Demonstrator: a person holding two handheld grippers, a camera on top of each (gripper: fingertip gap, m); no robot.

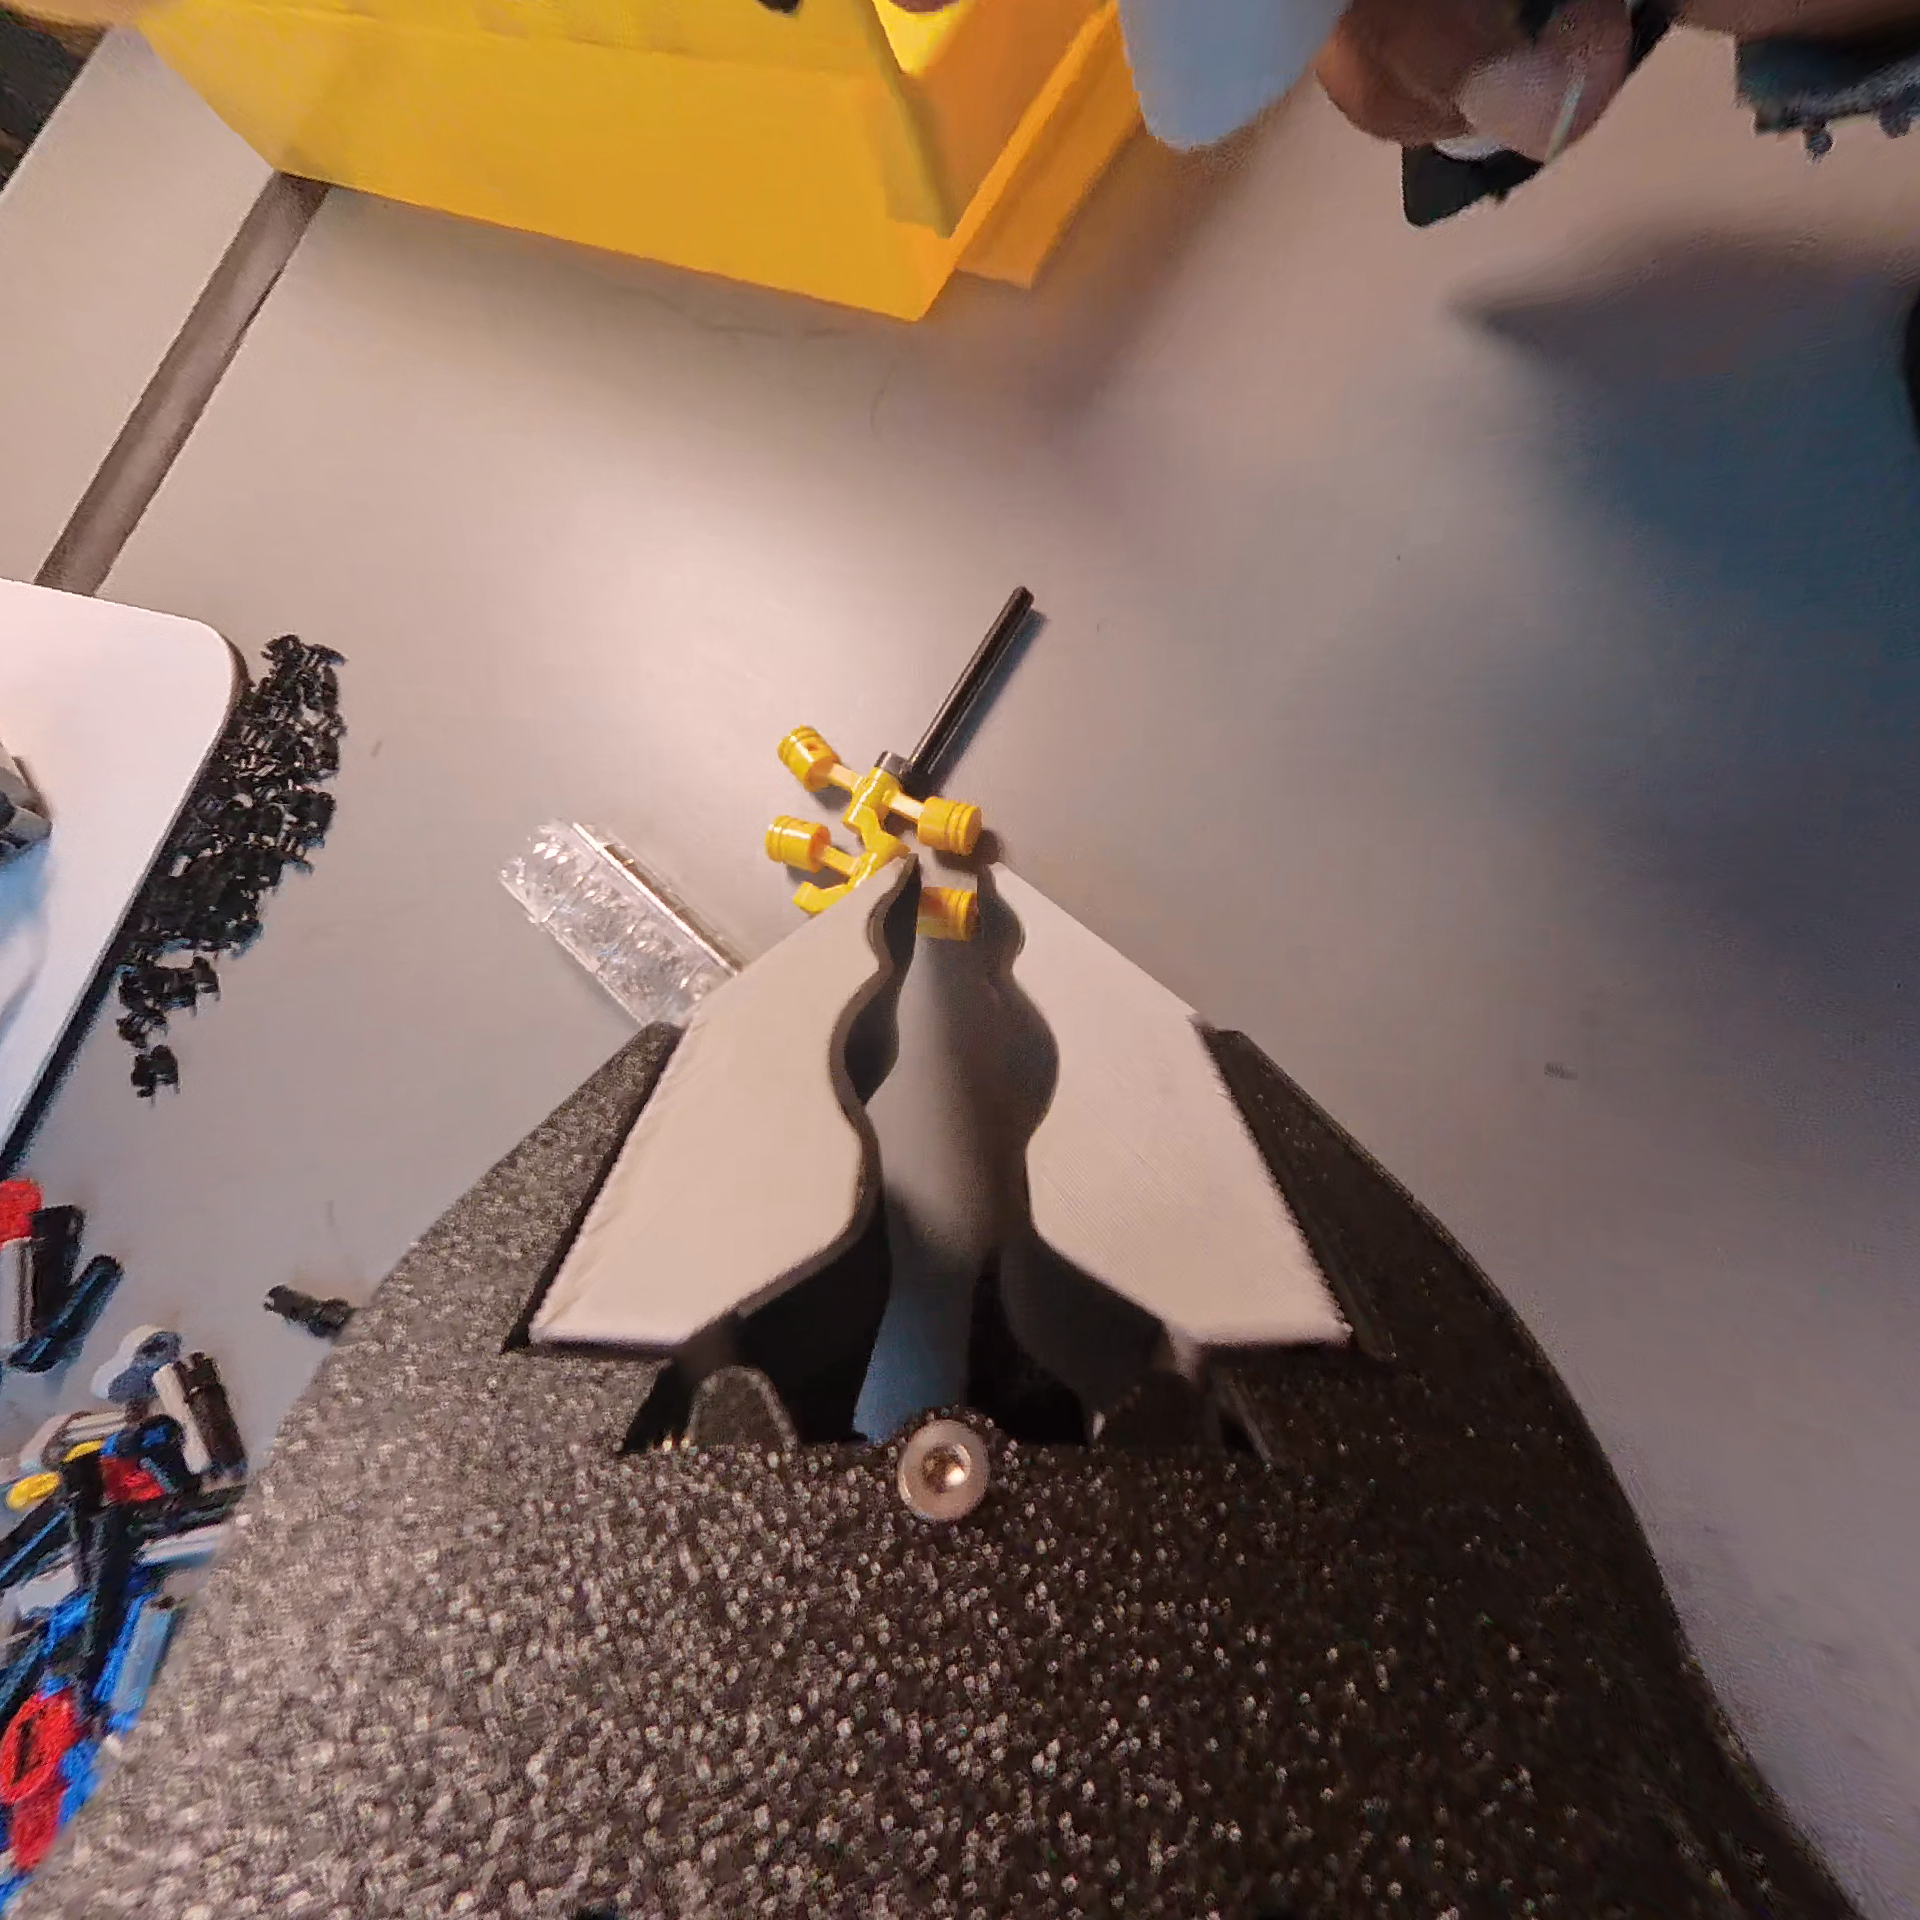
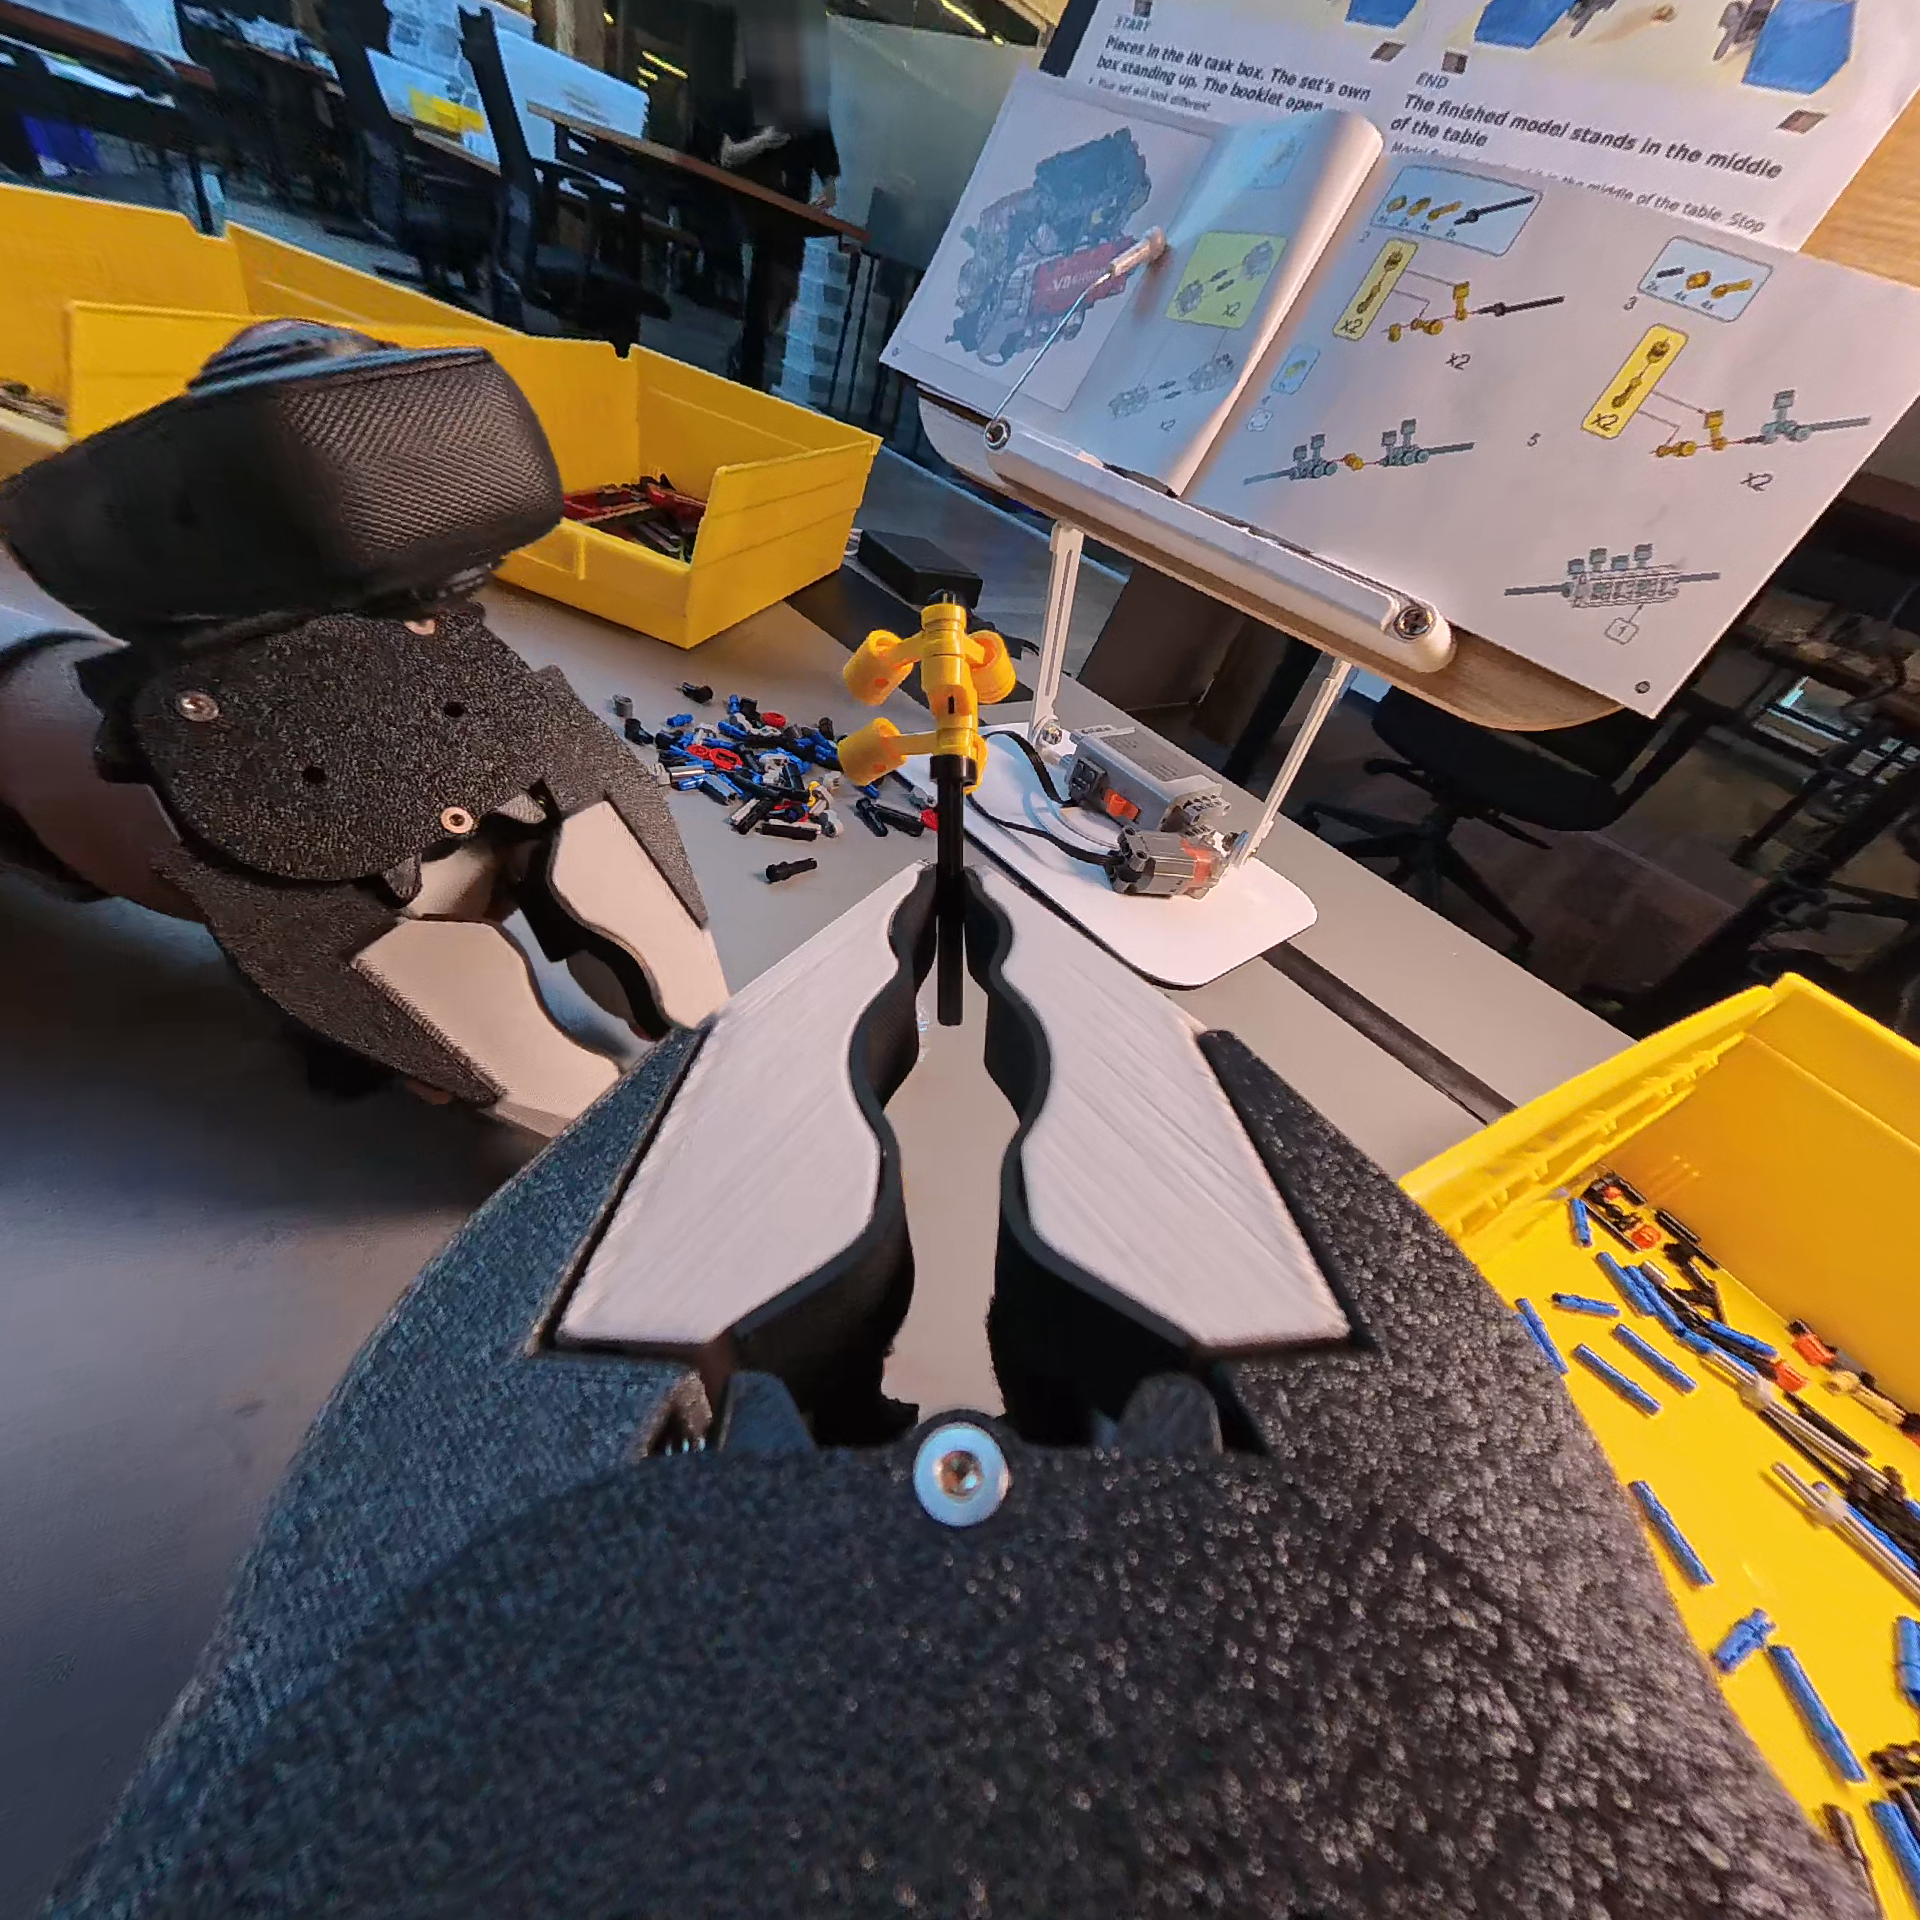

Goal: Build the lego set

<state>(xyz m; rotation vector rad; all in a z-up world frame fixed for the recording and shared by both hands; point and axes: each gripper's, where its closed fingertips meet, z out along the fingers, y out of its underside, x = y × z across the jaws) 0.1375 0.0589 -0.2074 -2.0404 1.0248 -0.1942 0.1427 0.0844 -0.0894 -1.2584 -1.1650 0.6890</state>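
Observation:
In the left wrist view a yellow piston assembly point(image 1: 883, 821) on a black axle point(image 1: 971, 675) lies on the grey table. My left gripper point(image 1: 945, 883) points down at it, its fingertips closed around the nearest yellow piston point(image 1: 951, 912). It also shows in the right wrist view point(image 2: 416, 831), low over the table with its tips hidden. My right gripper point(image 2: 948, 883) is shut on the black axle point(image 2: 948, 831) of a second yellow piston assembly point(image 2: 935, 686) and holds it upright above the table.
An open instruction booklet point(image 2: 1455, 364) stands on a white stand point(image 2: 1195, 935), with a grey motor and battery box point(image 2: 1143, 790) on its base. Loose parts point(image 2: 769, 758), black pins point(image 1: 229, 831) and a clear piece point(image 1: 613, 925) lie nearby. Yellow bins stand behind point(image 2: 727, 520) and at right point(image 2: 1714, 1299). The tips of one gripper are about 12 cm away from the tips of the other. My right tips are about 11 cm from the clear piece point(image 1: 613, 925), my left tips only 6 cm.

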